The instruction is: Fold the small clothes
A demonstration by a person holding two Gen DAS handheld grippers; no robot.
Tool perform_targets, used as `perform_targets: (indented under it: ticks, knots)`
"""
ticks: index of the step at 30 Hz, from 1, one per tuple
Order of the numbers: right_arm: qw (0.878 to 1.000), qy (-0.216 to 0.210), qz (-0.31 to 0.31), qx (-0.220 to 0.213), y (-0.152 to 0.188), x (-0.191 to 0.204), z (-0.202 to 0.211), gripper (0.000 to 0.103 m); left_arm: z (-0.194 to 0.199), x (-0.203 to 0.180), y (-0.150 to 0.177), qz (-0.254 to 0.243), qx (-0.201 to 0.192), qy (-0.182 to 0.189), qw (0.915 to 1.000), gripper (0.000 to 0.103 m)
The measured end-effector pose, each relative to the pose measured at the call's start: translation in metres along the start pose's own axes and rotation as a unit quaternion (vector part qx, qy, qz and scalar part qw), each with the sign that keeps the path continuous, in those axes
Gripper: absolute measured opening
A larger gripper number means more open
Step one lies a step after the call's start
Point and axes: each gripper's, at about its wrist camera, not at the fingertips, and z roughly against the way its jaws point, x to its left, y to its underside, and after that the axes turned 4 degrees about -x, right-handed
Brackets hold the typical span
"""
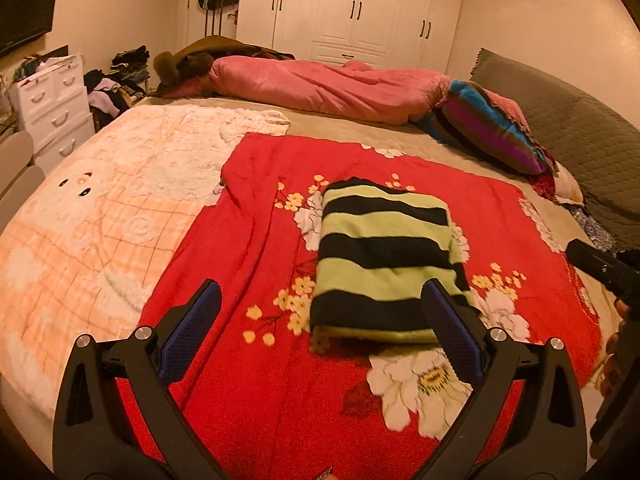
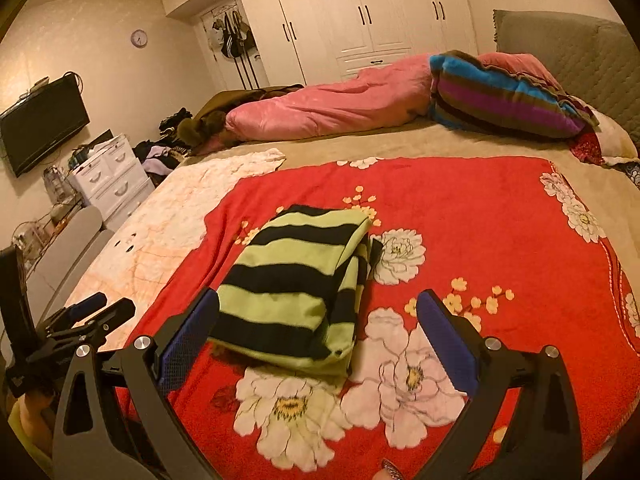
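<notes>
A small green-and-black striped garment (image 1: 384, 260) lies folded into a neat rectangle on the red flowered blanket (image 1: 260, 380); it also shows in the right wrist view (image 2: 296, 284). My left gripper (image 1: 320, 296) is open and empty, just in front of the garment's near edge, its right finger beside the near right corner. My right gripper (image 2: 318, 304) is open and empty, its left finger by the garment's near left corner. The left gripper also appears at the left edge of the right wrist view (image 2: 96, 308).
A peach and white blanket (image 1: 100, 208) covers the bed's left side. A pink quilt (image 1: 320, 88) and a striped pillow (image 1: 488, 128) lie at the far side. A grey headboard (image 1: 580, 140) stands right. White drawers (image 1: 52, 104) and a wardrobe (image 1: 352, 8) stand beyond.
</notes>
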Motion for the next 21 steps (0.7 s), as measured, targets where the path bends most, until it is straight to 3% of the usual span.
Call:
perform_targets:
  ticks: [4,14,21]
  knots:
    - [1.0,0.014,0.011,0.007,0.012,0.008,0.013,0.098,0.011,0.001,0.009,0.006,0.015,-0.007,0.9998,0.094]
    - [0.997,0.024,0.004,0.075,0.068,0.018,0.02,0.098,0.027,0.006,0.045,0.012,0.057,0.004,0.9983,0.094]
    - [0.996,0.031,0.012,0.079,0.076,0.025,0.019,0.098,0.027,0.006,0.054,0.005,0.063,0.001,0.998,0.094]
